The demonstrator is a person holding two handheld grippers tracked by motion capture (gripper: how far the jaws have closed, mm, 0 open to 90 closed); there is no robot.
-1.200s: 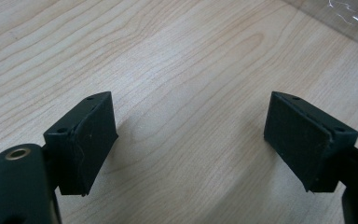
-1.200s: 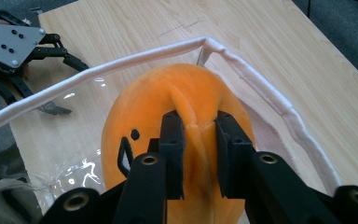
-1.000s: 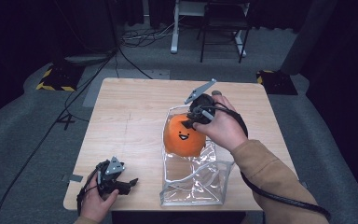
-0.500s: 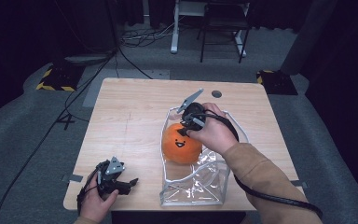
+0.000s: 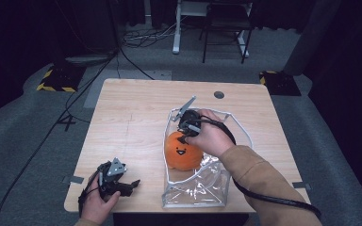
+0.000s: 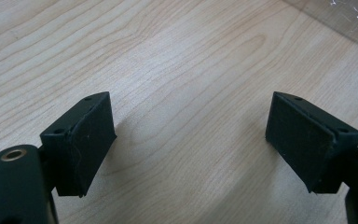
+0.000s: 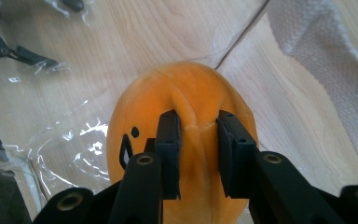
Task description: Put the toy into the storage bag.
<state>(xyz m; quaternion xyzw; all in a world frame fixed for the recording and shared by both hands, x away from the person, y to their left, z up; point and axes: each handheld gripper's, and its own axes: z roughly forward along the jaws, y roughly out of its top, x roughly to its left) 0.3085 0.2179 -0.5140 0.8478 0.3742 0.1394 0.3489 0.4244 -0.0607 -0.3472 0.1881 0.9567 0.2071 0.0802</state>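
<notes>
Right gripper (image 7: 196, 154) pinching a fold of the orange plush toy (image 5: 183, 149), jaws just eased slightly wider, toy between them. Lowered partway into the clear bag (image 5: 195, 190). Could snag on the white rim or tip the bag. Left gripper (image 6: 191, 144) spread, holding nothing.
</notes>
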